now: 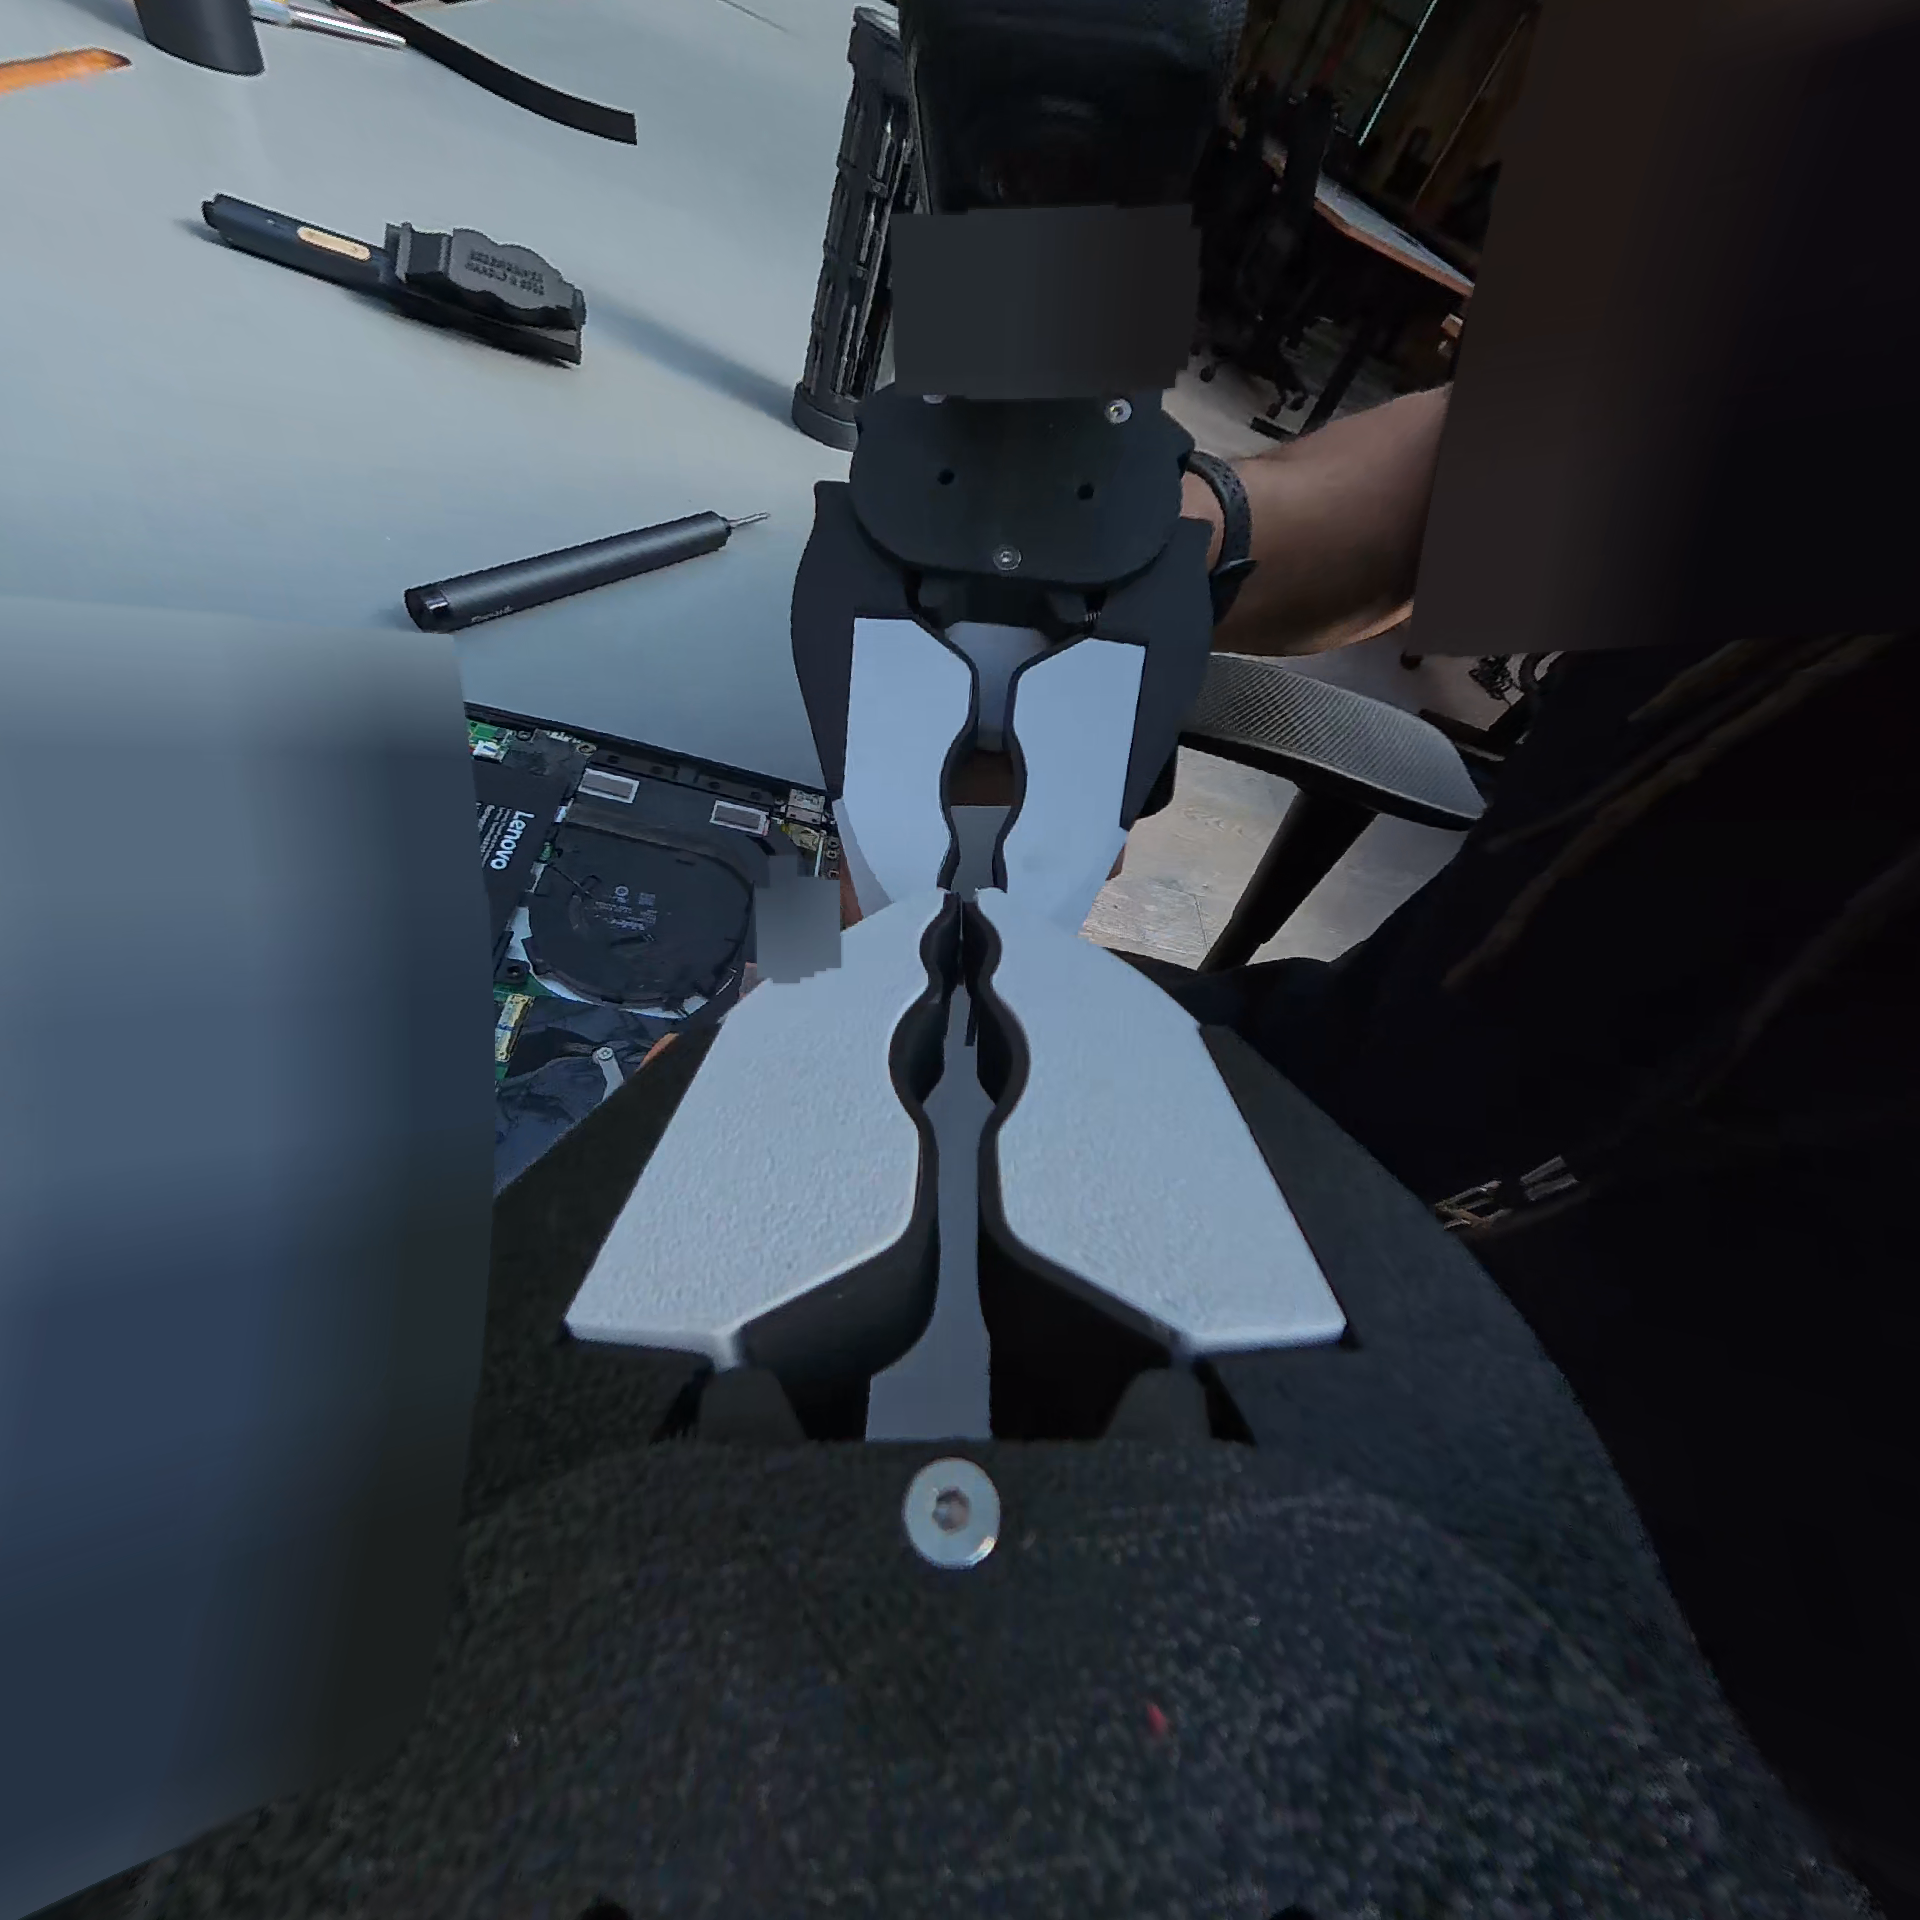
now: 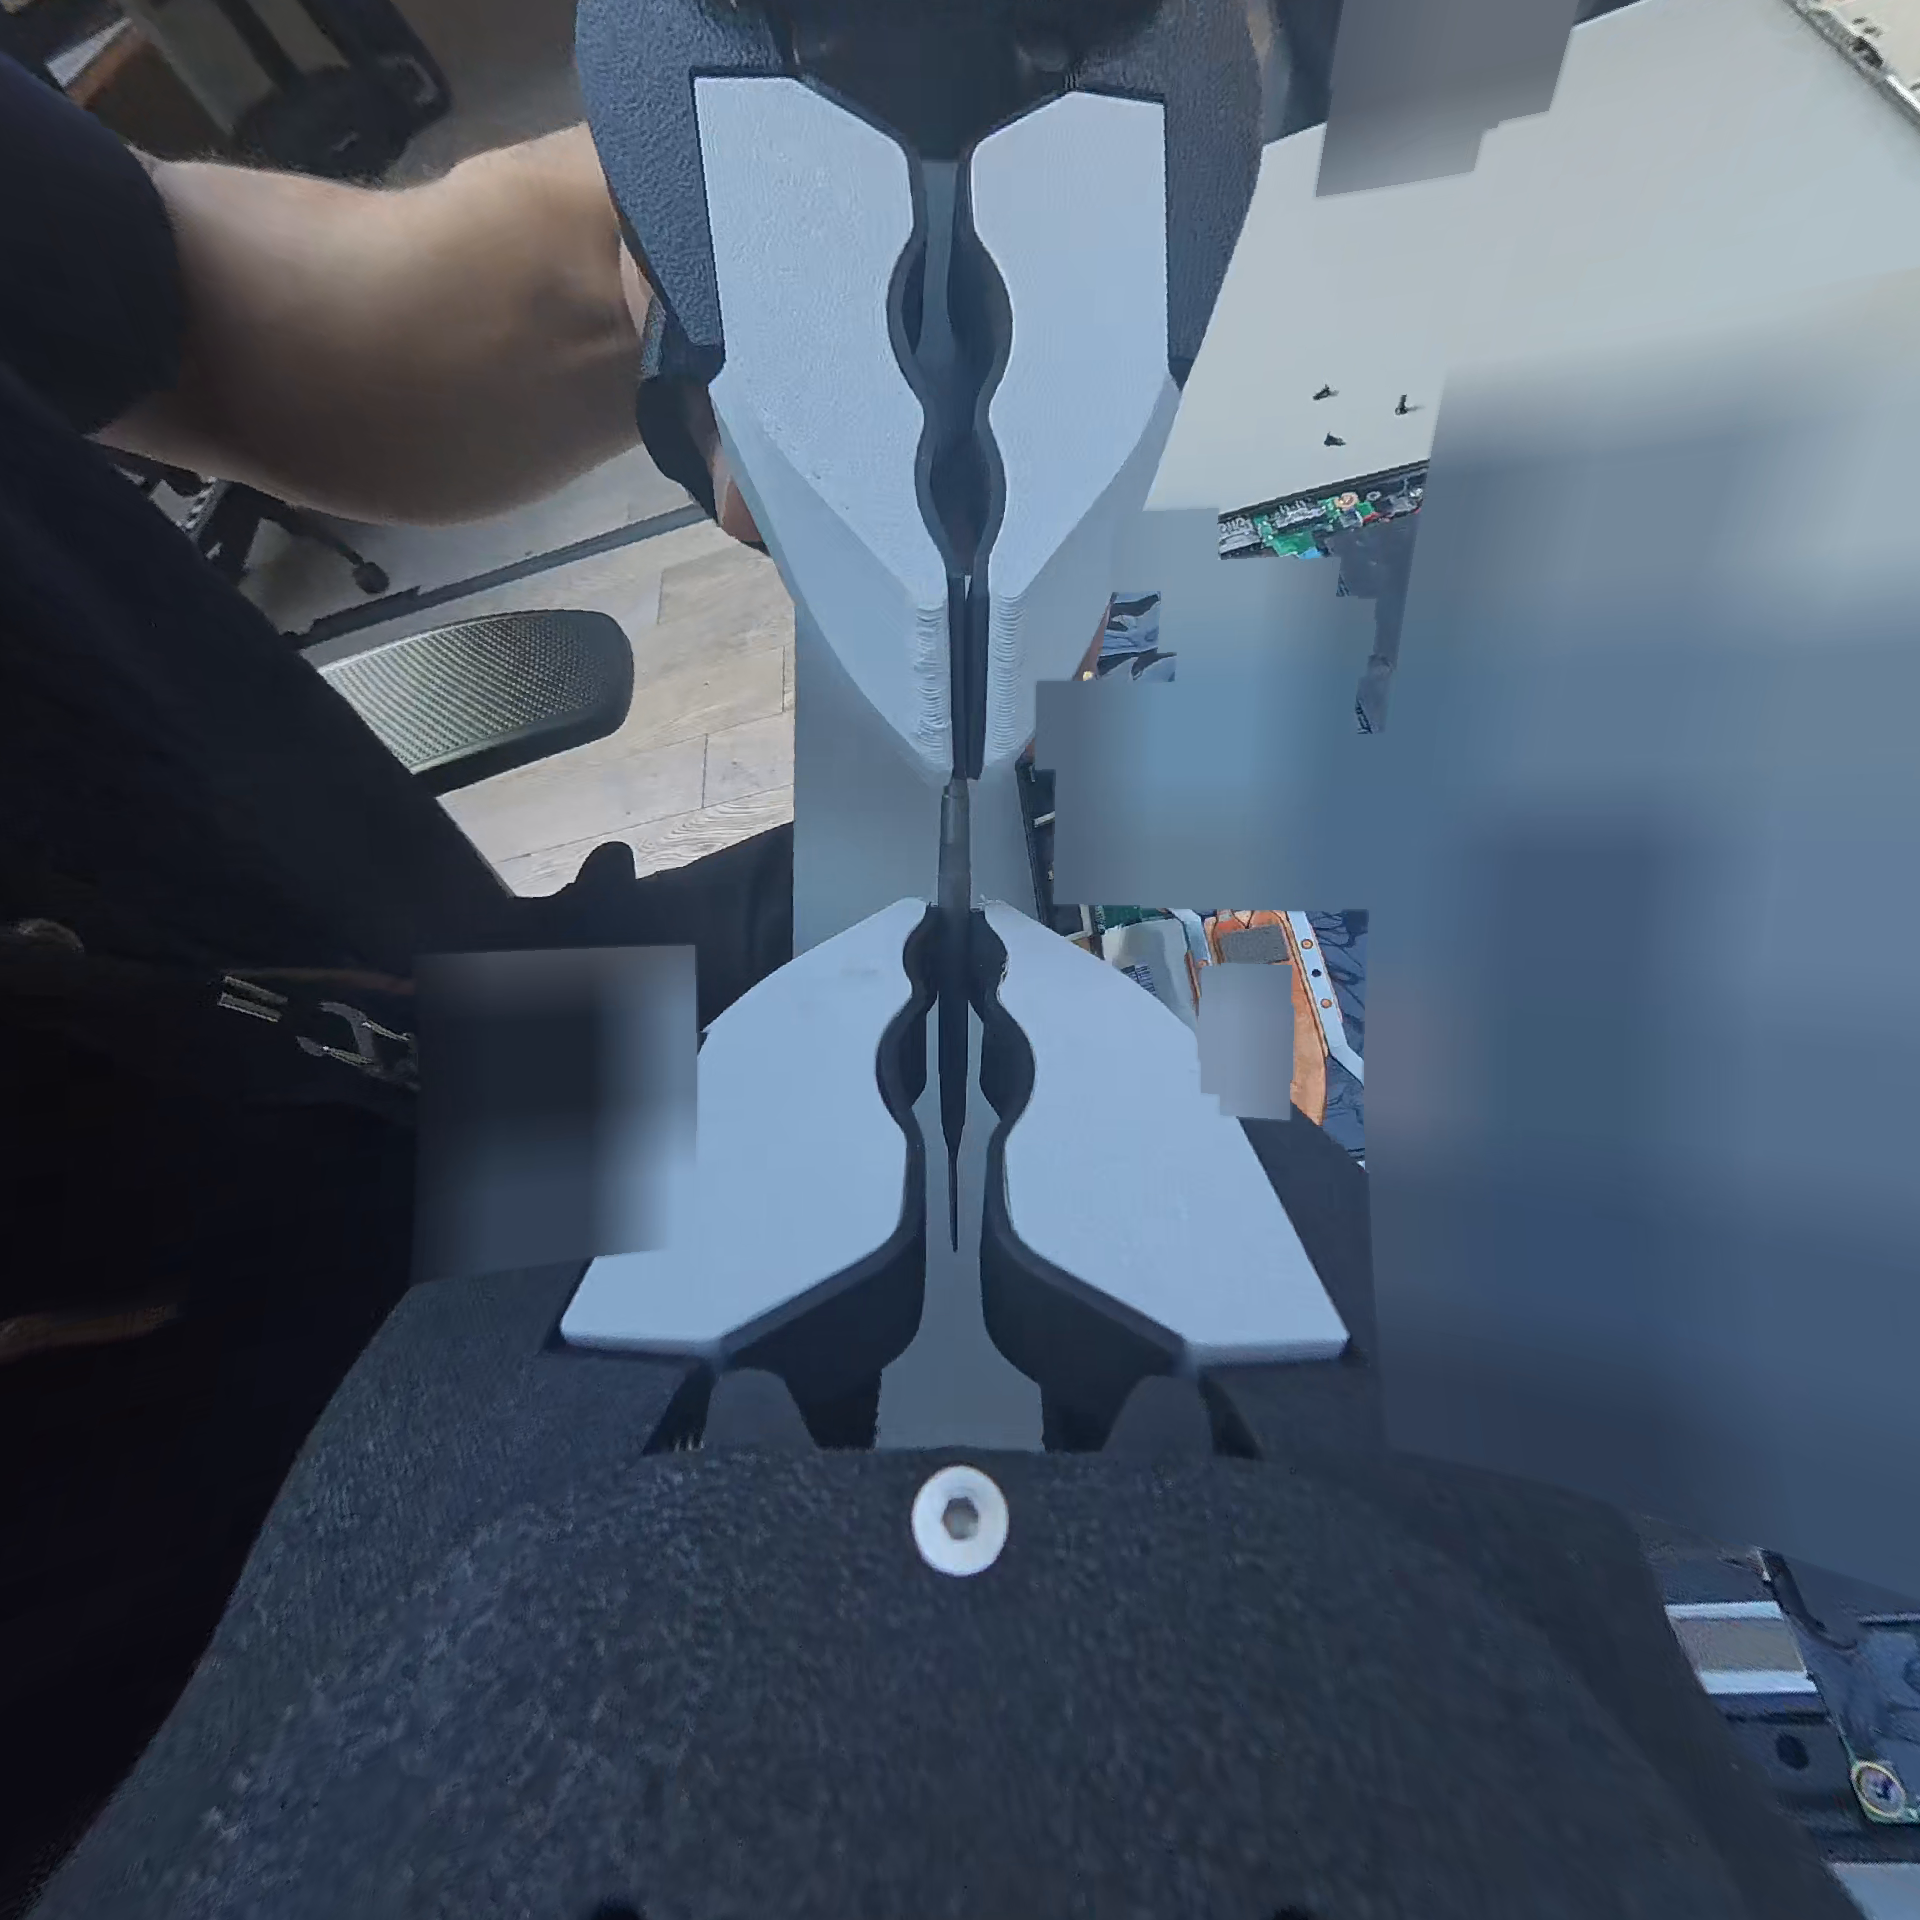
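Note:
My right gripper is shut on a thin dark screwdriver bit. The bit's pointed end runs back between the pads, and its thicker grey end sticks out forward. My left gripper faces it head-on, and the bit's grey end reaches its tips. In the left wrist view my left gripper is shut, and the right gripper stands tip to tip with it. Both are held over the table's front edge, beside an opened laptop.
The laptop's fan and boards lie bare. On the grey table are a dark pen-shaped screwdriver, a second tool with a black block and a black lattice cylinder. Small black screws lie loose. A chair armrest and a person's arm are close. The left gripper's tips are roughly 4 centimetres from the right gripper's.

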Action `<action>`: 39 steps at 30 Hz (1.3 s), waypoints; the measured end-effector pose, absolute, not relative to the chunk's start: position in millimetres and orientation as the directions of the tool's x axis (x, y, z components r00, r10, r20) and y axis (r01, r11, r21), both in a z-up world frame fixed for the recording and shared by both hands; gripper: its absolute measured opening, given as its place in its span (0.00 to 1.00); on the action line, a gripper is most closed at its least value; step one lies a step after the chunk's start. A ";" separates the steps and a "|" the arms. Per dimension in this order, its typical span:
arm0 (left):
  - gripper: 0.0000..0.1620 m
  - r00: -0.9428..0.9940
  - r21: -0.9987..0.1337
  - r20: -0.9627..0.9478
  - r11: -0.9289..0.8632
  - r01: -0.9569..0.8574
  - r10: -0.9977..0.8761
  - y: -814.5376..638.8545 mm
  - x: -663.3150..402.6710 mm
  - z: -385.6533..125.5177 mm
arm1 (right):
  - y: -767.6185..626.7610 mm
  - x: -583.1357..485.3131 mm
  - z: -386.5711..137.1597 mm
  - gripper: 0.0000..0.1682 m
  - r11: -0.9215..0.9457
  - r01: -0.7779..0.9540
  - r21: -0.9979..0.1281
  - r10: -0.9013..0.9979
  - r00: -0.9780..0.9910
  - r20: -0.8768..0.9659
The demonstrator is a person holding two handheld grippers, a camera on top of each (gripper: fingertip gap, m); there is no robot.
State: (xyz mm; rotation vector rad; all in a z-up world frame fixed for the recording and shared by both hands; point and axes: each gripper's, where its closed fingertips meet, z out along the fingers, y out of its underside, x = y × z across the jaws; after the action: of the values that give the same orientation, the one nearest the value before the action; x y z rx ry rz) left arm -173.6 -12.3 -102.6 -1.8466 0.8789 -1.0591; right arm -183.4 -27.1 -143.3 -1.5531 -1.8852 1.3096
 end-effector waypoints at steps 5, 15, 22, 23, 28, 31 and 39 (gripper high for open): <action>0.22 0.578 -0.912 0.233 -0.382 -0.149 -0.782 10.2 -211.0 -112.1 | -2.9 -194.4 -148.8 0.03 -0.022 0.546 -0.837 0.948 -0.256 -0.191; 0.27 0.950 -0.875 -0.002 -0.460 -0.152 -0.311 0.0 -347.1 -149.7 | 63.3 -183.6 -137.5 0.03 -0.065 0.511 -0.857 0.998 0.012 -0.068; 0.00 0.988 -0.892 0.019 -0.450 -0.053 -0.155 -18.9 -371.0 -152.8 | 82.1 -172.9 -115.6 0.02 -0.351 0.225 -0.909 0.936 0.084 -0.341; 0.00 0.988 -0.894 0.045 -0.447 -0.026 -0.147 -20.0 -372.5 -153.1 | 83.1 -172.7 -113.9 0.02 -0.369 0.192 -0.910 0.930 0.083 -0.359; 0.00 0.974 -0.906 0.173 -0.412 0.098 -0.149 -24.2 -382.4 -152.5 | 82.2 -184.9 -107.6 0.02 -0.406 0.106 -0.908 0.914 0.042 -0.404; 0.00 0.971 -0.904 0.179 -0.415 0.098 -0.161 -24.4 -392.9 -156.1 | 81.5 -196.7 -105.3 0.02 -0.450 0.086 -0.889 0.893 0.038 -0.449; 0.00 0.969 -0.891 0.157 -0.450 0.055 -0.193 -24.1 -406.7 -168.9 | 83.8 -191.3 -105.2 0.02 -0.447 0.070 -0.892 0.892 0.105 -0.439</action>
State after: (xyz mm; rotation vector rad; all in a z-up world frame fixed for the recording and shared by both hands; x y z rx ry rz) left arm -406.7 -24.1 -168.9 -2.0196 0.0983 -0.2838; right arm -191.3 83.8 -105.2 -1.6533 -0.9576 1.4233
